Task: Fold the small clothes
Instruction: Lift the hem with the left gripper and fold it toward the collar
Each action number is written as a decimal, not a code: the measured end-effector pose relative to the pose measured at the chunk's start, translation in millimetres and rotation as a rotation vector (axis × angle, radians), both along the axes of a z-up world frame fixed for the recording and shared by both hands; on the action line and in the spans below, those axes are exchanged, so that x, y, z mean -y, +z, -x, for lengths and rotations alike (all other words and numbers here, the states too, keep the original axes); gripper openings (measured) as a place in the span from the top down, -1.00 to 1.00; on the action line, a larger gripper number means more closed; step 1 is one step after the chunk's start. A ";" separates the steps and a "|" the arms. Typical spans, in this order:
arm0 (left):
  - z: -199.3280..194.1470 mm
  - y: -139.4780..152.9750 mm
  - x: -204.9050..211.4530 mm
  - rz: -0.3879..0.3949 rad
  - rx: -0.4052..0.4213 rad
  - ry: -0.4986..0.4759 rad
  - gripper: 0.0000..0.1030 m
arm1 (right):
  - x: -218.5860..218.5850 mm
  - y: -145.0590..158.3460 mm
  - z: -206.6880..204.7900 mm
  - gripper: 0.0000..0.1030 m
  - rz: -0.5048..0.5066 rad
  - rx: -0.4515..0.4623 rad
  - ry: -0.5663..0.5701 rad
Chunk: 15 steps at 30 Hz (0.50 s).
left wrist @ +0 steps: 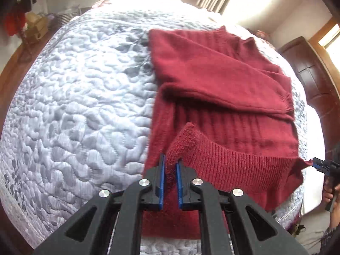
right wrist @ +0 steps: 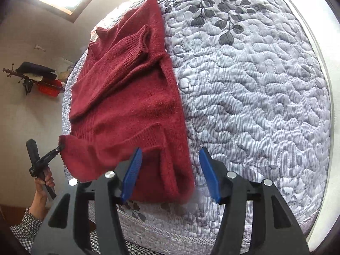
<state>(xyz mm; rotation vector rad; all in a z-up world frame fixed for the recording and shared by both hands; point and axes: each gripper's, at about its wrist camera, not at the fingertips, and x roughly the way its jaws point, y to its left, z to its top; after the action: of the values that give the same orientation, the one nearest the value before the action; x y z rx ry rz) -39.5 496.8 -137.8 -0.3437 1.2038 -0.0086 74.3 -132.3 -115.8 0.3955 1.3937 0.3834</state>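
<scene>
Red sweater (left wrist: 212, 80) laid flat on bed (left wrist: 85, 89). Sleeves already folded in. Bottom hem corner pinched tight by left tool (left wrist: 170, 165). Right tool (right wrist: 170, 159) held wide open, empty. Bottom half yet to be folded up.

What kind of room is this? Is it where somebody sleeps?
Most likely a bedroom. The red sweater lies on a bed with a quilted grey bedspread, a dark wooden door stands beside it, and clothes hang on a wall rack.

No readable text, label, brand or number shows anywhere.
</scene>
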 end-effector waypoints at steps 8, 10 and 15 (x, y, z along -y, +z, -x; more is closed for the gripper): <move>-11.7 -17.6 18.2 -0.054 -0.044 -0.032 0.83 | -39.6 -6.8 -2.7 -0.18 -0.006 0.017 0.206; -15.4 -19.4 21.2 -0.055 -0.050 -0.039 0.82 | -49.6 -12.6 -5.9 -0.19 0.021 0.016 0.237; -24.4 -22.3 18.9 -0.042 -0.065 -0.041 0.77 | -69.9 -27.5 -16.9 -0.19 0.081 0.010 0.299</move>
<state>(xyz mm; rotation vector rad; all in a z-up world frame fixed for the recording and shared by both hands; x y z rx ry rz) -15.1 477.9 -160.1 -0.2843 1.2732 -0.0075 91.2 -62.5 -143.2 0.1175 1.4571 0.5694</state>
